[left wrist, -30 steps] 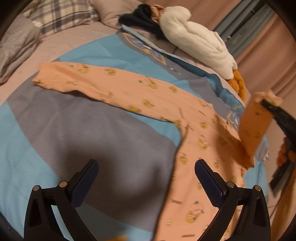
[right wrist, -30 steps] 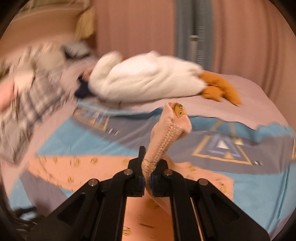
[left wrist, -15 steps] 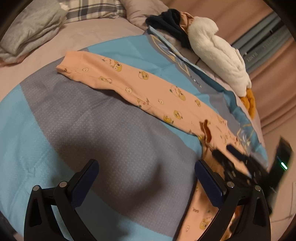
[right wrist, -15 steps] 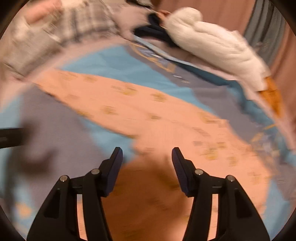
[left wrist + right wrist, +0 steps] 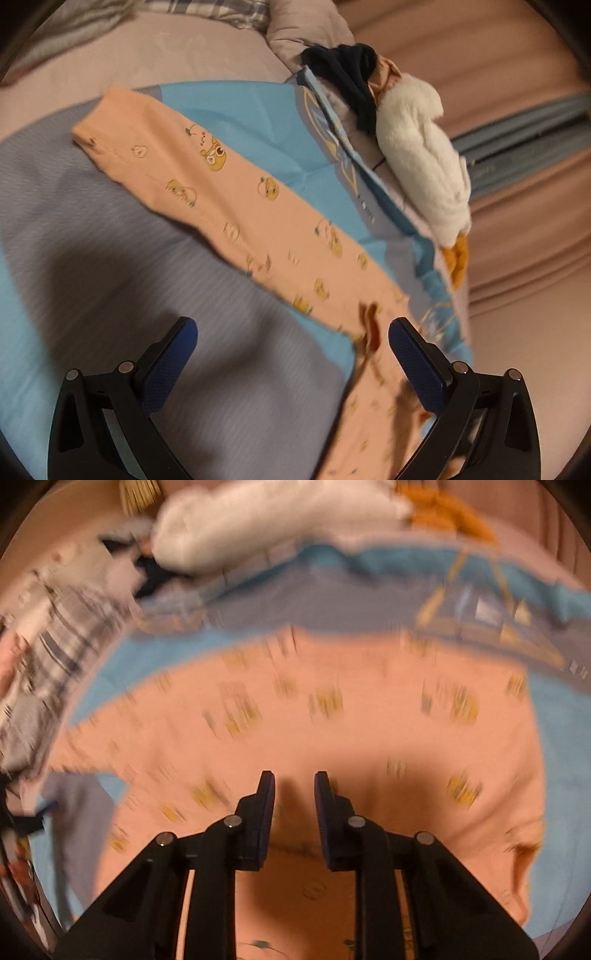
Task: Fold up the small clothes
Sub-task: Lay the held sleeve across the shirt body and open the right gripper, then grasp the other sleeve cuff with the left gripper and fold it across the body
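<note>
Left gripper (image 5: 291, 345) was held spread above the peach garment (image 5: 258, 221); right gripper (image 5: 294, 786) jaws were closing, nothing pinched.

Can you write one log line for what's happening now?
stage: folding | item: peach pajama flat on blanket | left claw: open | right claw: closing, empty

Bed (image 5: 192, 62) under a blue-grey blanket (image 5: 110, 229) — peach garment (image 5: 258, 206) spread flat; white plush duck (image 5: 421, 155), dark clothes (image 5: 351, 70) at its edge
</note>
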### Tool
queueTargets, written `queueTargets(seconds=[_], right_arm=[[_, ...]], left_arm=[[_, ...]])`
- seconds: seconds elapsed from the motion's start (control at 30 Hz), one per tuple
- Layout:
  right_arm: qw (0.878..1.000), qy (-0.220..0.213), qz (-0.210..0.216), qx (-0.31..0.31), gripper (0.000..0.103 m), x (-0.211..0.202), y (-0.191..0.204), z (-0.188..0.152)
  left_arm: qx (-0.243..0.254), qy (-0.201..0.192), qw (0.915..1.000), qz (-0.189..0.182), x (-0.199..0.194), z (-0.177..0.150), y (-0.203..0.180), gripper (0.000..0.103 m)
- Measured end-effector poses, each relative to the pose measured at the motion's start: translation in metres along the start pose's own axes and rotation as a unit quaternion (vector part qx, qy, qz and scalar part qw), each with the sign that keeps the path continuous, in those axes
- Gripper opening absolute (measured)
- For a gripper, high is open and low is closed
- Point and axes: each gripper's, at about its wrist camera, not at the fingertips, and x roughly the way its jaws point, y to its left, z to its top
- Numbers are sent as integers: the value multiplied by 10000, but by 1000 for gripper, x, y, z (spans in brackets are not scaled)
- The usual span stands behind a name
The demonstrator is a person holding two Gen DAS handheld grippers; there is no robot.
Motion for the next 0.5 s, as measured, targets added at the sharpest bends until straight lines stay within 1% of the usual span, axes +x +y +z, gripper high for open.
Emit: queueTargets(seconds=[0.03, 0.07, 0.1, 0.17, 0.2, 0.27, 0.33, 0.4, 0.43, 0.47, 0.5], right_arm=[[9999, 76, -80, -53, 23, 6, 3, -4], [9998, -8, -129, -136, 25, 6, 7, -6], [9996, -123, -114, -238, 25, 3, 17, -5], [9994, -214, 142, -210, 24, 0, 28, -4], [9989, -309, 266, -230, 24, -3, 38, -2], [9978, -448, 346, -332, 24, -8, 51, 1], [9968, -533, 457, -394, 24, -9, 59, 6], [9953, -621, 608, -436, 24, -12, 72, 7], [9949, -646, 647, -436, 24, -15, 68, 7], [9941, -682, 715, -450, 24, -17, 73, 7], [9936, -696, 764, -456, 24, -19, 71, 4]], left_arm=[[-114, -19, 9999, -49, 2, 4, 4, 102], [-223, -55, 9997, -90, 5, 7, 8, 102], [-356, -113, 9992, -110, 7, 12, 14, 102], [-605, -208, 9978, -159, 12, 19, 25, 102], [-741, -254, 9966, -248, 15, 23, 31, 102], [-998, -396, 9933, -422, 19, 31, 41, 102], [-1080, -576, 9912, -498, 19, 40, 43, 102], [-1151, -765, 9893, -461, 19, 50, 45, 101], [-1183, -856, 9884, -413, 19, 55, 46, 99], [-1209, -919, 9878, -347, 19, 58, 48, 93], [-1267, -992, 9867, -222, 20, 63, 50, 81]])
